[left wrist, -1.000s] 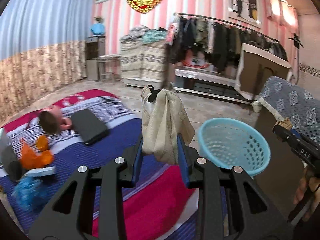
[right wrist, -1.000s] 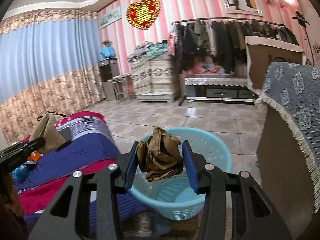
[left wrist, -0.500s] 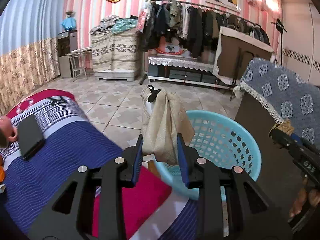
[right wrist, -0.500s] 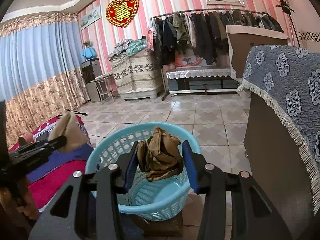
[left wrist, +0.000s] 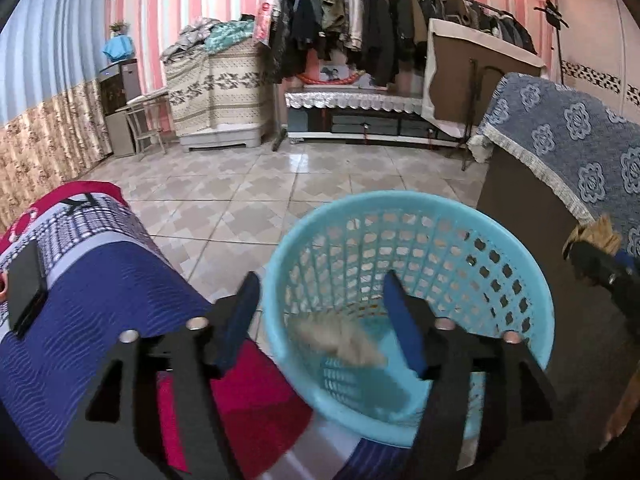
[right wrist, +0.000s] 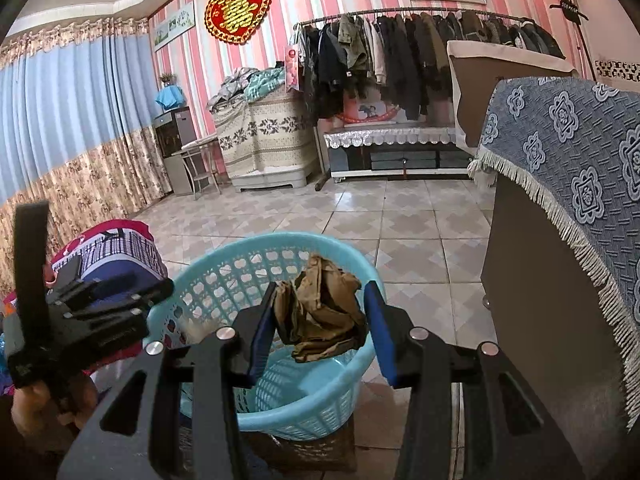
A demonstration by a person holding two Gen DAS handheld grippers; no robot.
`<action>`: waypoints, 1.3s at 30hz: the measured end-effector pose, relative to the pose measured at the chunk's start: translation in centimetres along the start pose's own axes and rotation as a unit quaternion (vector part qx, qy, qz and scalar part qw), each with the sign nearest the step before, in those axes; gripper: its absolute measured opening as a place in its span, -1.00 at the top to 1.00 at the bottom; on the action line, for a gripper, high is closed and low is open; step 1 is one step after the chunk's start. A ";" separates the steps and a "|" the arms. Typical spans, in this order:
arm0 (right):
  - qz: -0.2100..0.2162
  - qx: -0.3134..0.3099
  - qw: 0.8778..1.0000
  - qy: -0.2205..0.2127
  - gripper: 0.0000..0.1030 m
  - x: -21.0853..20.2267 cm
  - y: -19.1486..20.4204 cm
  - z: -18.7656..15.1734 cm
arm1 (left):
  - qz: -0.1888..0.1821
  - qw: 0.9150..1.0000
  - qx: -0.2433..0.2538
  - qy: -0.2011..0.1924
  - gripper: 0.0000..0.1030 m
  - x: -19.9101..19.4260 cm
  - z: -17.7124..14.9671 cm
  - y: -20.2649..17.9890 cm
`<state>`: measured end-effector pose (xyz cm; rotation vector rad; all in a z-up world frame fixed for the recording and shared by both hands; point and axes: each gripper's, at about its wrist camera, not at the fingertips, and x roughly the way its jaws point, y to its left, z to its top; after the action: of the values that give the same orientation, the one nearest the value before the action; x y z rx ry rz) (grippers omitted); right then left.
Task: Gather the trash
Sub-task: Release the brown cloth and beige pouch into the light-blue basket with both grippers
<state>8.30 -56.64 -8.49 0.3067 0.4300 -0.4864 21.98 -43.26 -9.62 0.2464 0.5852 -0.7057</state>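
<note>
The left gripper (left wrist: 320, 316) hung over the near rim of the blue basket (left wrist: 536, 292), its jaws spread wide with nothing between them. A pale wad (left wrist: 340, 340) lay blurred inside the basket just below them, so that piece of trash looked to be in or dropping in. The right gripper (right wrist: 320, 320) was pinching a brown crumpled wad (right wrist: 324, 312) between its blue pads, held above the basket's middle.

To my eye the step in hand was the right-hand drop. Done well, it would mean keeping the brown wad over the centre of the opening, away from the rim, and spreading the jaws fully so the crumpled paper could not snag on a pad. It looked light and springy, so it might cling or bounce; a low release would suit it.

The left gripper sat close by at the basket's left edge in the right wrist view, and could get in the way if both moved at once. A cabinet (right wrist: 560, 300) under a blue fringed cloth (right wrist: 568, 128) stood just beside the basket on the right. The bed (left wrist: 92, 292) pressed against its left side, with a dark flat thing (left wrist: 26, 286) lying on the cover. Tiled floor (right wrist: 400, 216) stretched beyond to a clothes rack (right wrist: 400, 44).
</note>
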 end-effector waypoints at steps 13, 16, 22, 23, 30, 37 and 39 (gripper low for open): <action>0.006 -0.027 1.000 0.015 0.13 4.2 3.9 -0.4 | 0.080 0.993 -0.066 -0.048 -0.89 -3.5 0.5 5.5; 0.005 -0.025 1.000 0.019 0.11 5.4 4.6 -0.2 | 0.100 0.991 -0.069 -0.054 -0.89 -4.3 0.3 6.7; -0.005 -0.037 0.999 0.001 -0.53 5.0 5.6 0.3 | 0.120 0.987 -0.084 -0.063 -0.89 -6.2 0.0 8.7; -0.006 -0.040 0.999 -0.003 -0.59 4.6 5.8 0.4 | 0.126 0.986 -0.085 -0.067 -0.89 -6.7 0.0 8.9; 0.010 -0.056 0.998 -0.019 -0.79 1.9 7.6 0.6 | 0.152 0.981 -0.084 -0.088 -0.89 -10.5 -0.9 10.5; 0.047 -0.077 0.995 -0.033 -0.83 -0.9 11.8 0.7 | 0.186 0.971 -0.107 -0.102 -0.89 -16.0 -2.8 13.9; 0.057 -0.083 0.994 -0.035 -0.83 -1.7 13.1 0.5 | 0.198 0.968 -0.114 -0.106 -0.89 -17.8 -3.5 14.9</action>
<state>13.74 -45.18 -4.86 0.1524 0.3805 -0.3460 19.68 -21.25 -1.79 0.0677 0.3916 -0.2685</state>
